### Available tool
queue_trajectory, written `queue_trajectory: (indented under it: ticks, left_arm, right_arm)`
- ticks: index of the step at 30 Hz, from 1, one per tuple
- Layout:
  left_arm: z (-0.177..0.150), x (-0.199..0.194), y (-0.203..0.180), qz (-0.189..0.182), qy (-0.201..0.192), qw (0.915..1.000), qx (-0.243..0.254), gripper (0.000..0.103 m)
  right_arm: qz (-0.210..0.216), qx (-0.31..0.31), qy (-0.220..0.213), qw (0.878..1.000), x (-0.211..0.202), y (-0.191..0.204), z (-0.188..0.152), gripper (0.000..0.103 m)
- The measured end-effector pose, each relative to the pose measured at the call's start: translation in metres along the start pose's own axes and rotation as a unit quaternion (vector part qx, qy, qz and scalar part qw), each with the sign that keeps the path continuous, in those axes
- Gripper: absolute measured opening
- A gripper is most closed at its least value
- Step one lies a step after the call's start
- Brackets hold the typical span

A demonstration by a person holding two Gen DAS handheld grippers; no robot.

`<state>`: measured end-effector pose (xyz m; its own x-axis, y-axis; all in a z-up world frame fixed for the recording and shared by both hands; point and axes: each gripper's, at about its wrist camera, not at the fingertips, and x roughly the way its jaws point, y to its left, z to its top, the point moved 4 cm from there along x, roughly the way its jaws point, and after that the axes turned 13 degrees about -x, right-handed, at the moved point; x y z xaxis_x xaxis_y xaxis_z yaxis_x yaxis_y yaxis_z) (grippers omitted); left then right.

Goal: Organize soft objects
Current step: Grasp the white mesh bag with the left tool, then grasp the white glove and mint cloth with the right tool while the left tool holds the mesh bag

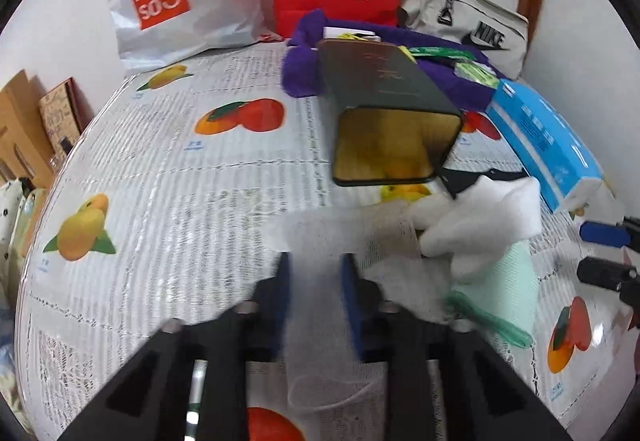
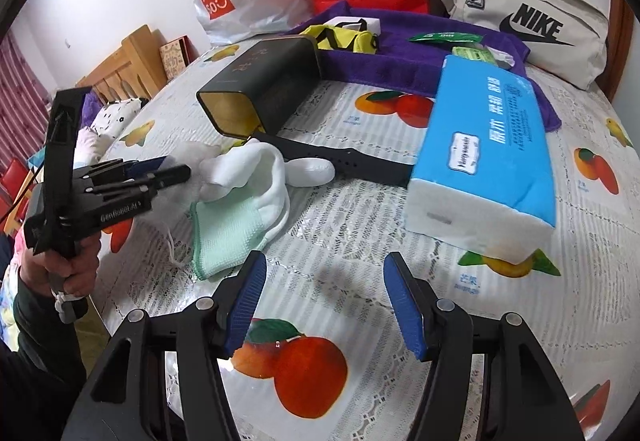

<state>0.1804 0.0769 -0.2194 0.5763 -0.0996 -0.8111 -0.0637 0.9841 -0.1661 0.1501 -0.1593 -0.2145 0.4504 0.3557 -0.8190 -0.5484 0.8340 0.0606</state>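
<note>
A thin white gauzy face mask (image 1: 344,241) lies blurred between the blue pads of my left gripper (image 1: 316,261), which is shut on it; its ear loop (image 2: 173,249) dangles over the table edge. In the right wrist view, a hand holds the left gripper (image 2: 176,169) at the left. Just right of it a white sock-like bundle (image 1: 480,217) (image 2: 256,169) rests on a mint green cloth (image 1: 504,289) (image 2: 224,229). My right gripper (image 2: 324,305) stands open over the fruit-print tablecloth, nothing between its pads, and shows at the right edge (image 1: 604,253).
An open black tin (image 1: 384,113) (image 2: 260,93) lies on its side behind the bundle. Nearby are a blue tissue pack (image 2: 488,145), a black strap (image 2: 352,161) and a purple towel (image 2: 400,61) with small packets. Miniso, red and Nike bags line the wall.
</note>
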Motion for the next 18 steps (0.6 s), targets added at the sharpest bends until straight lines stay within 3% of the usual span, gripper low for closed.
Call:
queue_trajectory:
  ticks: [4,8,12,14,18]
  left_arm:
    - [0.003,-0.003,0.013,-0.028,0.007,0.9992,-0.026,0.005]
    - [0.007,-0.003,0.023,-0.007,0.006,0.9994,-0.034,0.005]
    - [0.008,0.001,0.033,-0.023,0.012,0.998,-0.058,0.005]
    - [0.008,0.002,0.035,-0.031,0.011,0.9973,-0.065,0.006]
    - [0.008,0.003,0.039,-0.048,0.014,0.9954,-0.081,0.006]
  right_arm:
    - [0.0,-0.012,-0.001,1.0,0.004,0.006,0.006,0.06]
    - [-0.014,-0.034,-0.007,0.999,0.004,0.012,0.017,0.06]
    - [0.008,-0.04,-0.02,0.999,0.008,0.022,0.031,0.061]
    - [0.018,-0.047,-0.02,0.999,0.017,0.028,0.037,0.067]
    - [0.034,-0.027,0.011,0.999,0.052,0.03,0.04,0.07]
